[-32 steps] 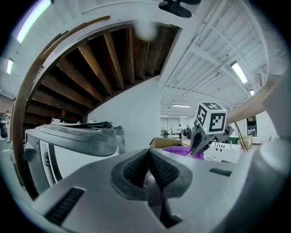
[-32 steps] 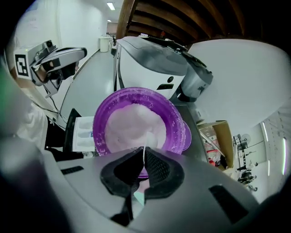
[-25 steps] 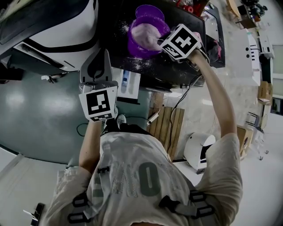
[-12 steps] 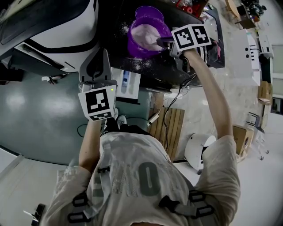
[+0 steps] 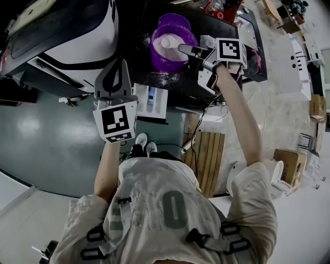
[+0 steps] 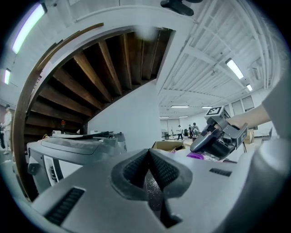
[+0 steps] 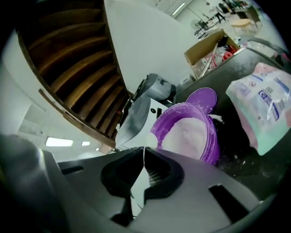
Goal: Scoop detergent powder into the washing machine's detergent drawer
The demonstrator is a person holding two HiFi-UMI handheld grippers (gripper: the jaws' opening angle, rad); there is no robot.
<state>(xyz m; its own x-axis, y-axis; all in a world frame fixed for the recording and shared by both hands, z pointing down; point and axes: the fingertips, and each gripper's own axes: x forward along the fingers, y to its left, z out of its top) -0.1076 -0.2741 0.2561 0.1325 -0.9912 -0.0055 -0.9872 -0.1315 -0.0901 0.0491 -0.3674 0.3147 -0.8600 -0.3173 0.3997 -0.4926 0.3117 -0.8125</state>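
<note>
Purple plastic tub (image 5: pixel 165 64) sitting on powder-dusted black tabletop (image 5: pixel 175 85)
Left gripper (image 6: pixel 149 157) jaws together, empty; right gripper (image 7: pixel 143 150) seemingly pinching a thin white scoop (image 7: pixel 144 159).

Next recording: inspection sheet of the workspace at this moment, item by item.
Surface: dark tabletop, speckled with spilled powder.
Job's things: purple tub open, holding white powder; lid behind it; detergent bag beside; drawer pulled out.
Clutter: red items at far edge.
Grippers: left gripper shut, empty; right gripper shut on thin white strip, beside tub.
Cables: black cable hanging below tabletop.
Surroundings: washing machine, wooden pallet, cardboard box.
</note>
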